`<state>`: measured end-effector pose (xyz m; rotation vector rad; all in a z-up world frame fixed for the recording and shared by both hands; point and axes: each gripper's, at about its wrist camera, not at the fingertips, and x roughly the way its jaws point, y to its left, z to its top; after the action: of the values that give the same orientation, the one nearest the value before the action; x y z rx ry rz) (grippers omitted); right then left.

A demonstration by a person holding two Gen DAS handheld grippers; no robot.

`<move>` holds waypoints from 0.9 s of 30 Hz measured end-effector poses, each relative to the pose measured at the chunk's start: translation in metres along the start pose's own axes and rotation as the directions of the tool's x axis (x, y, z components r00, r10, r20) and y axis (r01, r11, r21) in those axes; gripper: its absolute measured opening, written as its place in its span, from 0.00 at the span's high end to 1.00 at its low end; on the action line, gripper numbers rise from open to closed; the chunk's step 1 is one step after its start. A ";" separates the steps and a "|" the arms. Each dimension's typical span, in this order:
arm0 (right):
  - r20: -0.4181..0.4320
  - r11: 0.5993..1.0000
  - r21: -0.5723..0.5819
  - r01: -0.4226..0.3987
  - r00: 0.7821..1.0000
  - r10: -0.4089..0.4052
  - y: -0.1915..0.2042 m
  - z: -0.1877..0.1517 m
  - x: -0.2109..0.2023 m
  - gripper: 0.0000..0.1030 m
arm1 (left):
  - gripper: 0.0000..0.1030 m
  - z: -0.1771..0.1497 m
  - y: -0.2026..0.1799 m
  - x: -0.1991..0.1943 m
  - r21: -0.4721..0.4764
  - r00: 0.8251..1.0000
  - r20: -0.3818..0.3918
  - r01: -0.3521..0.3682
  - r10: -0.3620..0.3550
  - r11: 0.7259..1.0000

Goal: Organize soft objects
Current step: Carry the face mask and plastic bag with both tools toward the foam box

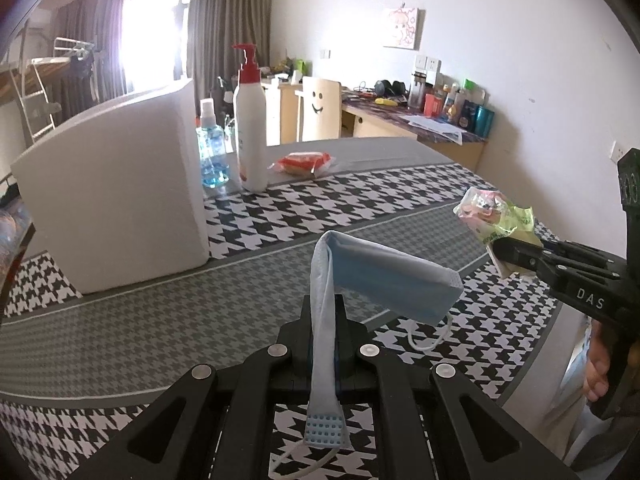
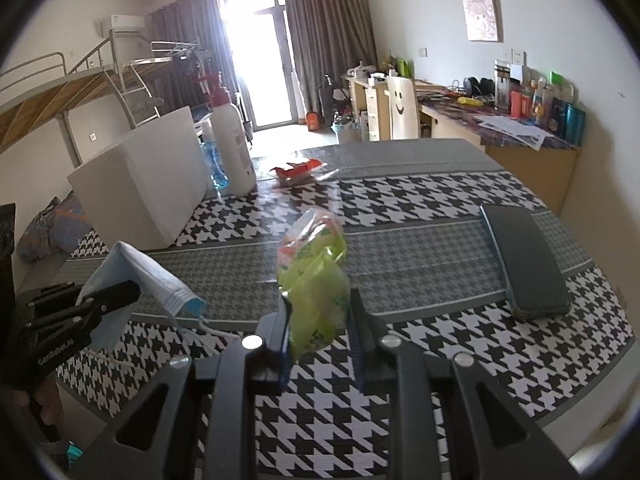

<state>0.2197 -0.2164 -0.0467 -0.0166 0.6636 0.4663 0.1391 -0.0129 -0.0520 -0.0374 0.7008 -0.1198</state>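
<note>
My left gripper is shut on a folded blue face mask; one half droops back over the fingers, the other sticks out to the right with its ear loop hanging. The same mask and left gripper show at the left of the right wrist view. My right gripper is shut on a green and pink plastic snack packet, held above the houndstooth tablecloth. In the left wrist view that packet juts from the right gripper at the right edge.
A white box stands at the left, with a blue spray bottle and a red-capped pump bottle behind it. A red wrapped packet lies farther back. A dark phone-like slab lies on the right. A desk lines the wall.
</note>
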 end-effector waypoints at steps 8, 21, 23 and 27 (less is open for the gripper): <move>0.019 1.000 -0.016 -0.009 1.000 0.009 0.008 0.007 -0.005 0.73 | 0.94 0.006 0.004 -0.009 0.003 0.999 0.030 -0.021 0.021 1.000; 0.050 0.999 -0.038 -0.023 0.998 0.025 0.016 0.013 -0.012 0.73 | 0.94 0.008 0.006 -0.020 0.008 0.998 0.055 -0.030 0.030 1.000; 0.055 0.999 -0.039 -0.026 0.998 0.028 0.018 0.014 -0.014 0.73 | 0.94 0.009 0.007 -0.021 0.010 0.998 0.058 -0.030 0.030 0.999; 0.064 0.999 -0.040 -0.027 0.998 0.030 0.019 0.015 -0.017 0.73 | 0.94 0.011 0.009 -0.024 0.013 0.997 0.064 -0.033 0.032 0.999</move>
<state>0.2089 -0.2036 -0.0218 -0.0295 0.5918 0.5053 0.1290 -0.0011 -0.0291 -0.0161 0.6365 -0.0922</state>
